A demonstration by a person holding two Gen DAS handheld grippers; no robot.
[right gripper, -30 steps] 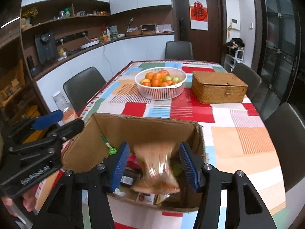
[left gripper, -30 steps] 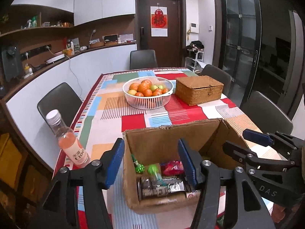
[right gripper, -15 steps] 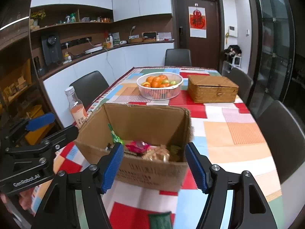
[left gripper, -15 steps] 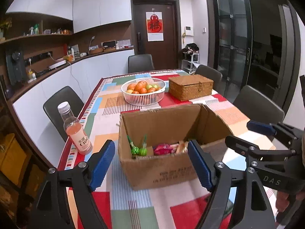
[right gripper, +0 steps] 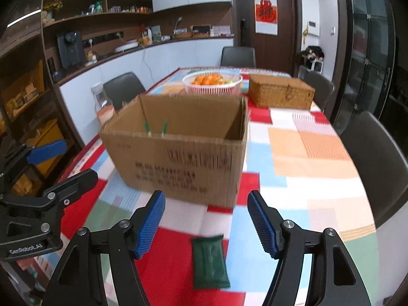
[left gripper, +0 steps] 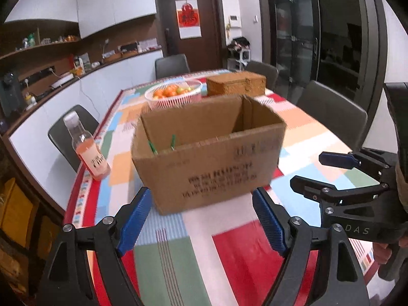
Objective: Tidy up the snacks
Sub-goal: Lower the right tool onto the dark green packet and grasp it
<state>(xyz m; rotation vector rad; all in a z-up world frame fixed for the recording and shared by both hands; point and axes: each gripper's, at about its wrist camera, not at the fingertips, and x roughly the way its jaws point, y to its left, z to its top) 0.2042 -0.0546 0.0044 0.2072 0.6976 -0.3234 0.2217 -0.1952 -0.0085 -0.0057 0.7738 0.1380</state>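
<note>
Cardboard fills the left wrist view: an open box (left gripper: 209, 158) stands on the patchwork table (left gripper: 229, 242), green sticks poking above its near wall. A pink drink bottle (left gripper: 88, 150) stands to its left, a fruit basket (left gripper: 173, 95) and wicker case (left gripper: 236, 84) beyond. The left gripper (left gripper: 201, 225) has fingers (left gripper: 132, 224) spreading wider with nothing between them.

From the right wrist view, a green snack packet (right gripper: 209, 262) lies flat on the table, near the box (right gripper: 178, 155). The right gripper (right gripper: 205, 225) hangs over it, its fingers (right gripper: 150, 223) apart and empty.
</note>
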